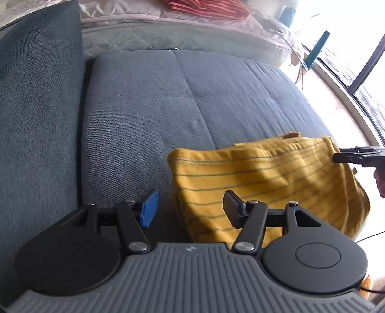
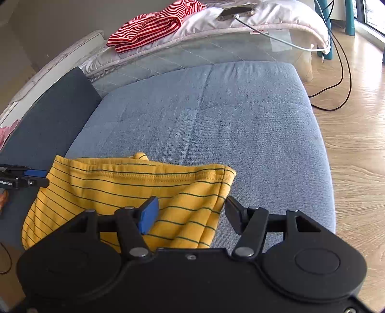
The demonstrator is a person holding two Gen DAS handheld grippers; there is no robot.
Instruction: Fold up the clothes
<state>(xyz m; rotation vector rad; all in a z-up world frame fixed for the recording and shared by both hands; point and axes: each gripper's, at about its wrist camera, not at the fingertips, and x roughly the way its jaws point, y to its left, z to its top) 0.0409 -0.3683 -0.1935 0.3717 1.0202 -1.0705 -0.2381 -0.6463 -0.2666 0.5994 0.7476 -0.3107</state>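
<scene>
Yellow striped shirt (image 2: pixel 125 192) was lying bunched up on the near end of the blue sofa cushion (image 2: pixel 240 120). Both grippers were wide apart, not gripping anything: left gripper (image 1: pixel 190 209) at the shirt's left edge, right gripper (image 2: pixel 191 211) at its right corner.

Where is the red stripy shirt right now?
The red striped shirt lies folded on the bed behind the blue sofa cushion, at the top left of the right wrist view, left of the phone.
</scene>
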